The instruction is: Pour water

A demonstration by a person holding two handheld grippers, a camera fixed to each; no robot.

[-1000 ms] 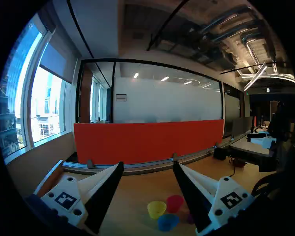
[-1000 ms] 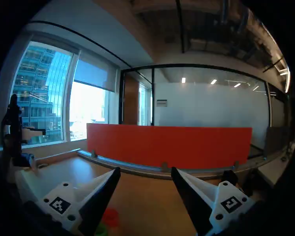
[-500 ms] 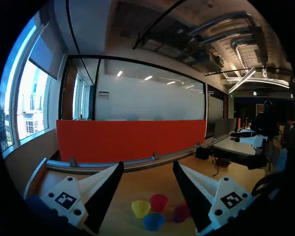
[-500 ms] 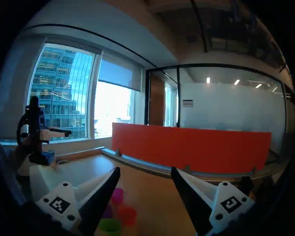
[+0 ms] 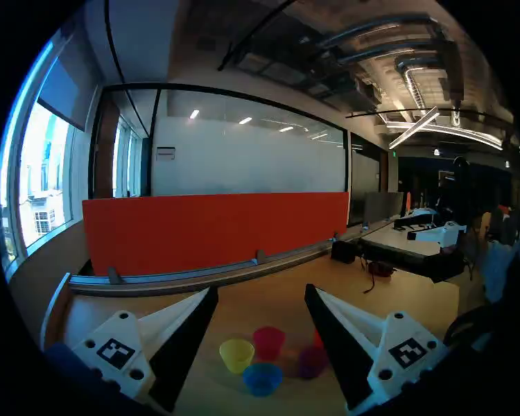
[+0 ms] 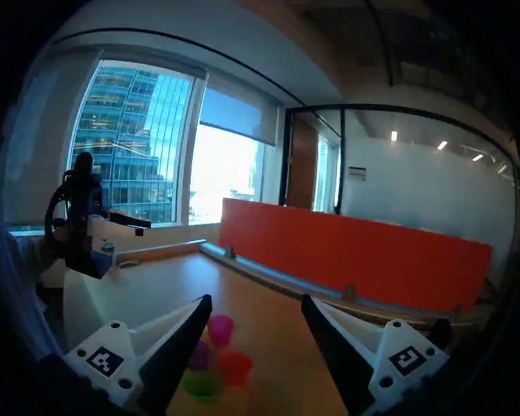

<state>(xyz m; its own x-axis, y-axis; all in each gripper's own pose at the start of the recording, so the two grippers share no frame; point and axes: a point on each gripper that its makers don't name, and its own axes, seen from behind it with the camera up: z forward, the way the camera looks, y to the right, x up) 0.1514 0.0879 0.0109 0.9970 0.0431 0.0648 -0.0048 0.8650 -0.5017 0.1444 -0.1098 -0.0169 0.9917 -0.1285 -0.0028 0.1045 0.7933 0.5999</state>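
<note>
My left gripper (image 5: 260, 288) and right gripper (image 6: 255, 298) both stand spread, empty. The cups (image 5: 236, 354) cluster mid-desk (image 5: 274, 310), well short of its far edge. They look light and squashable, so I'd pinch one gently across its wall.

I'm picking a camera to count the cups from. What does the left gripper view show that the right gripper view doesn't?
Left gripper view: a yellow cup, a blue cup, and office desks at the right. Right gripper view: a green cup and tall windows onto a glass tower. Shared: the wooden table, the orange partition, a purple cup, and an open gripper in front, the left gripper or the right gripper.
</note>
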